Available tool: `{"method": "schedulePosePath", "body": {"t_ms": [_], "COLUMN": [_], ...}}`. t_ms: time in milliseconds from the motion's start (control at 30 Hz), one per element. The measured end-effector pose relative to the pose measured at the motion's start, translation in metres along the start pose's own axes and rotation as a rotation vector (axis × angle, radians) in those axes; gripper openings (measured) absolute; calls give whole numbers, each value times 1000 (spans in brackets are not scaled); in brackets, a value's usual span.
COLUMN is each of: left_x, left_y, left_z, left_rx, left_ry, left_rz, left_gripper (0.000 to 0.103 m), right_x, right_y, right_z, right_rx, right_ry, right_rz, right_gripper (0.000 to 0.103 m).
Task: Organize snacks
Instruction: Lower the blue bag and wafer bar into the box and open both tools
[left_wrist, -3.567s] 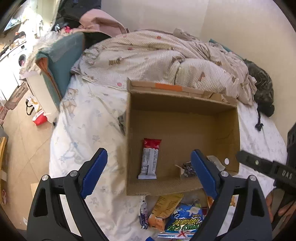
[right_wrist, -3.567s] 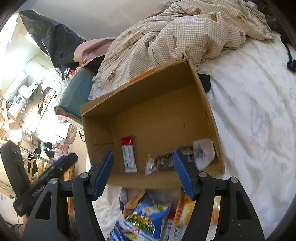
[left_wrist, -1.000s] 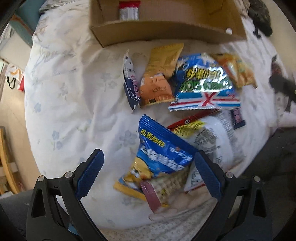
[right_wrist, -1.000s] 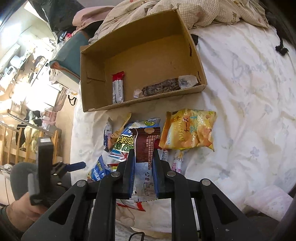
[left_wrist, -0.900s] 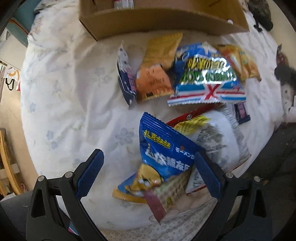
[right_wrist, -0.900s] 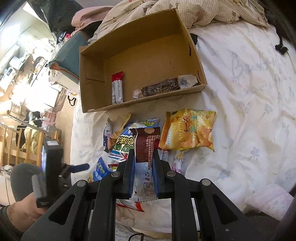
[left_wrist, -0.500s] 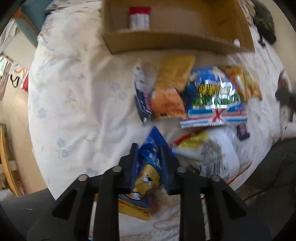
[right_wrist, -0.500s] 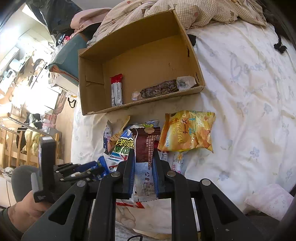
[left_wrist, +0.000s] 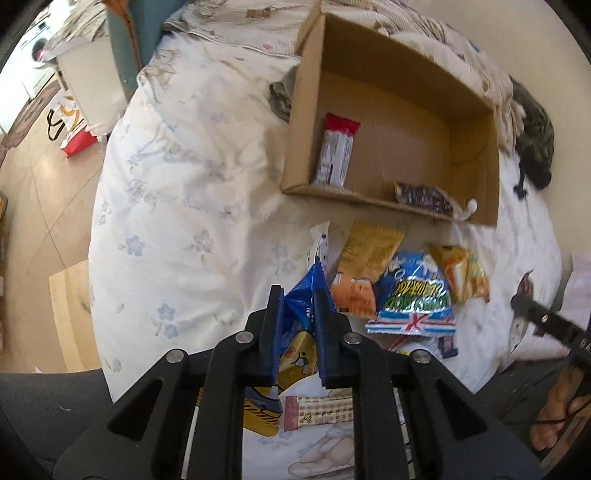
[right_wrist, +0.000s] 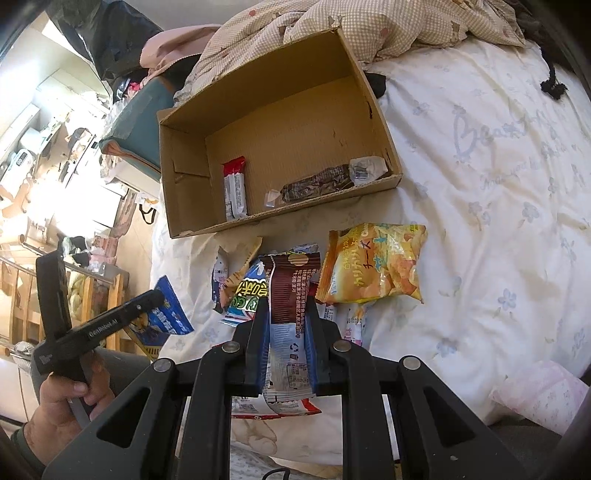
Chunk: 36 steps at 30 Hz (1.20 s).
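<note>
The right gripper (right_wrist: 286, 310) clamps a brown packet (right_wrist: 286, 291) at lower centre; the box (right_wrist: 384, 122) lies above, the left gripper (right_wrist: 147, 299) at left.

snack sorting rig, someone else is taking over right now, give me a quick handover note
Left gripper: shut on the blue snack bag, lifted off the bed.
Right gripper: shut on the brown packet.
Cardboard box: open on the bed, holding the red-and-white bar and the dark wrapped bar.
Done: two snacks boxed.
Left: box both held packs, then the yellow chip bag, the blue-green foil bag, the orange packet and the small ones around them.
</note>
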<state>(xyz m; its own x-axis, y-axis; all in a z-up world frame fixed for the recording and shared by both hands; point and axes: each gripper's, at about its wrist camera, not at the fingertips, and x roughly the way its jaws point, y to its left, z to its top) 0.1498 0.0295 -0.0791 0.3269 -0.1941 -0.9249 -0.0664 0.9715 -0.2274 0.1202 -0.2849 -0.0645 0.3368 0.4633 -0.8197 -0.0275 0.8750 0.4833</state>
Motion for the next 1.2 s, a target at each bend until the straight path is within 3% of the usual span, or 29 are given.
{"method": "schedulePosePath", "body": {"t_ms": [467,800,1200], "left_x": [-36,-66,-44], "left_y": [-9,-41,-80], "left_z": [13,69,123], "left_rx": [14,72,154], "left_ry": [-137,-234,-255], "left_rz": [8,-27,-34], "left_gripper": [12,12,12], "right_x": [-10,-20,-2], "right_y": [11,10,7], "right_z": [10,48,100], "right_rx": [-11,-5,-10], "right_ry": [-71,-162,-192], "right_rz": [88,144,130], "right_gripper": [18,18,18]}}
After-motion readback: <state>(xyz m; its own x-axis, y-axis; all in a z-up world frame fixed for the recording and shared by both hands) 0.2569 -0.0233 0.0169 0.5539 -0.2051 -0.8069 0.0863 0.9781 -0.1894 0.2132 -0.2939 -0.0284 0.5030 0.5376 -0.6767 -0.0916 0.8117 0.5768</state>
